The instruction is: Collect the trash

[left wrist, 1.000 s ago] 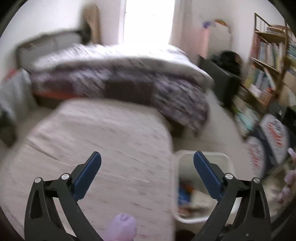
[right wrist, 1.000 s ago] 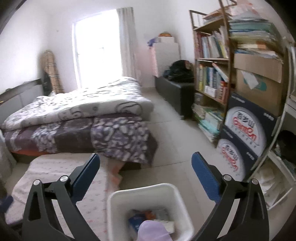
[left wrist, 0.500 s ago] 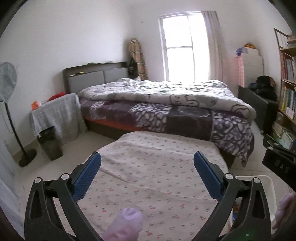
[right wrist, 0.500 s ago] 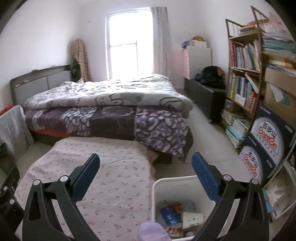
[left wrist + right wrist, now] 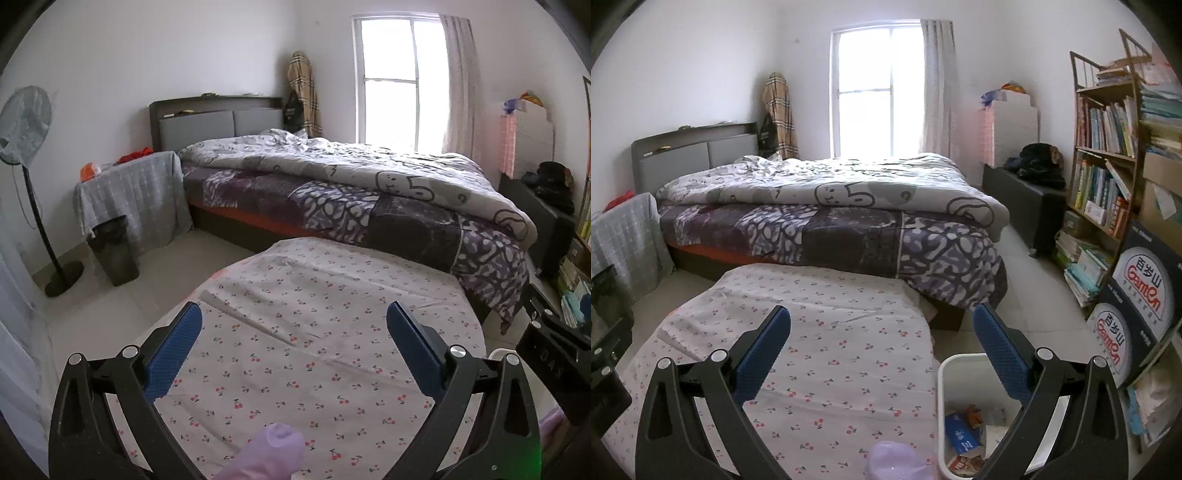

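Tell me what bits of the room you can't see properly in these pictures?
- White bin, right wrist view: the right gripper arm and the bottom edge cover part of the trash.
- Same bin, left wrist view: only a sliver of rim shows behind the left gripper.
- Dark bin, left wrist view: inside too dark to see.
- Headboard shelf: items too small.
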Demonstrator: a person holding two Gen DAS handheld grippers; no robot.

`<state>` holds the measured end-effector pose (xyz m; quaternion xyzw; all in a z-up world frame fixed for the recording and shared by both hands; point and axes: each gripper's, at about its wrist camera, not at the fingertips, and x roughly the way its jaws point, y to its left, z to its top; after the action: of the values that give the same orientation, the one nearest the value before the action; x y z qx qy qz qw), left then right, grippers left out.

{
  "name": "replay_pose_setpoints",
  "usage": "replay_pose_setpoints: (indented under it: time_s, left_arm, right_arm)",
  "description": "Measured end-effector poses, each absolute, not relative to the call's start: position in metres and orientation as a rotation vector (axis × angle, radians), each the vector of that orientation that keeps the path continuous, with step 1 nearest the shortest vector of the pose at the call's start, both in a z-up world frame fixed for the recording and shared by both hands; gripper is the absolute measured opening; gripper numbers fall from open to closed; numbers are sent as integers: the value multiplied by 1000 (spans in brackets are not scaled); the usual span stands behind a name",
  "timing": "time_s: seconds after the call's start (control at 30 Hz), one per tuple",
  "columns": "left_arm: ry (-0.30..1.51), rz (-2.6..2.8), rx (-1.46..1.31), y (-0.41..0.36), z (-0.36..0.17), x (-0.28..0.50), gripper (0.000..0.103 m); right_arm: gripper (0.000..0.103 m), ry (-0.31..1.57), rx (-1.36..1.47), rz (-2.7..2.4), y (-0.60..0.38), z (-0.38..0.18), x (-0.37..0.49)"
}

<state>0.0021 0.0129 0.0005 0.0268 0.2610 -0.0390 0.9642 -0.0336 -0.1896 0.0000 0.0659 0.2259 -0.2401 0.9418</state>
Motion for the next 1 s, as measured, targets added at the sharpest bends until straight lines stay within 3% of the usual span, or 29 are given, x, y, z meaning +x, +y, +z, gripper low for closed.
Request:
replay_pose_setpoints:
  time_s: [1.0]
  left_arm:
    - [563, -31, 32, 28, -9, 12, 96]
  right_arm:
    - [96, 434, 99, -473, -178, 2, -34]
